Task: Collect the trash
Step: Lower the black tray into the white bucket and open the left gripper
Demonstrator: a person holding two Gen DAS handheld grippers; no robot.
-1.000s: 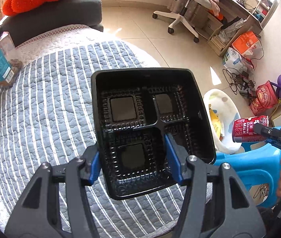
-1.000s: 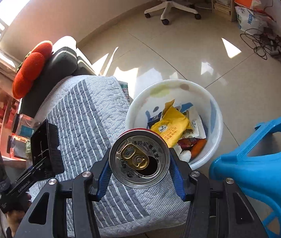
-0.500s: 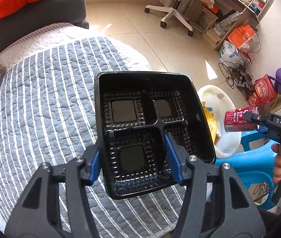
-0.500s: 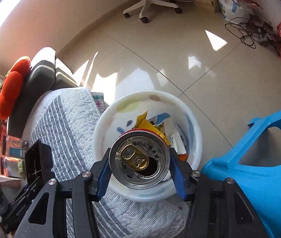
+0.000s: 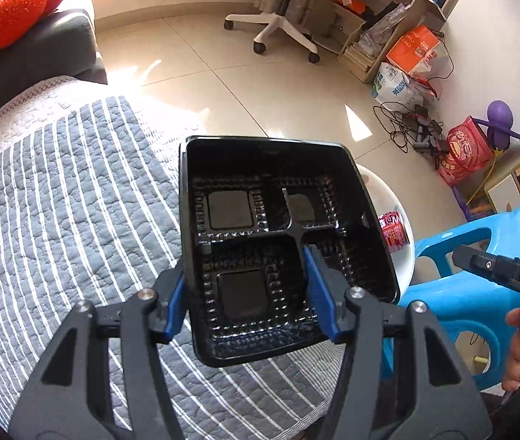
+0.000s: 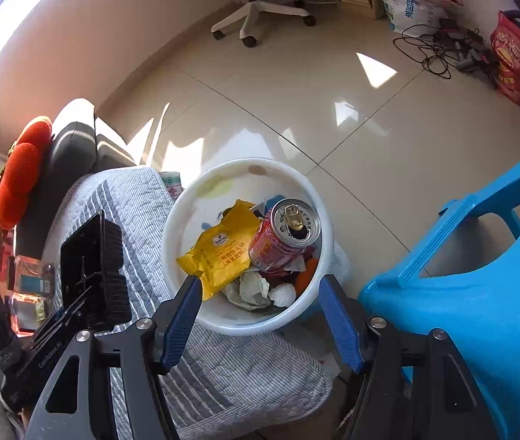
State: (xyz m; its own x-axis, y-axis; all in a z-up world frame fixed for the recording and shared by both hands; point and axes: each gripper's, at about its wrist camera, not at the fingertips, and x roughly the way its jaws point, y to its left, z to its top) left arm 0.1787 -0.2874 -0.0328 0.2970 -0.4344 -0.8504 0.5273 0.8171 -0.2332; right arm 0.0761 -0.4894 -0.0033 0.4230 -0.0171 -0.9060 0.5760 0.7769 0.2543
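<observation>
My left gripper [image 5: 247, 289] is shut on a black compartment food tray [image 5: 256, 220], one pad outside its left wall and one inside, held above the striped quilt [image 5: 58, 201]. My right gripper [image 6: 260, 315] hangs over the white trash bin [image 6: 318, 286] with its jaws opening and nothing between them. The red drink can [image 6: 283, 236] lies in the bin on a yellow wrapper [image 6: 219, 249] and crumpled paper. In the left wrist view the can [image 5: 393, 229] shows past the tray's right edge, inside the bin [image 5: 406, 253].
A blue plastic stool [image 6: 479, 293] stands right of the bin. The quilted seat [image 6: 223, 366] borders the bin's left. An office chair [image 5: 289, 18], bags and cables [image 5: 406, 124] lie across the tiled floor. An orange cushion [image 5: 7, 3] rests on a dark sofa arm.
The right gripper moved over the bin and opened, and the can dropped out of it into the bin. The left gripper carried the tray toward the bin.
</observation>
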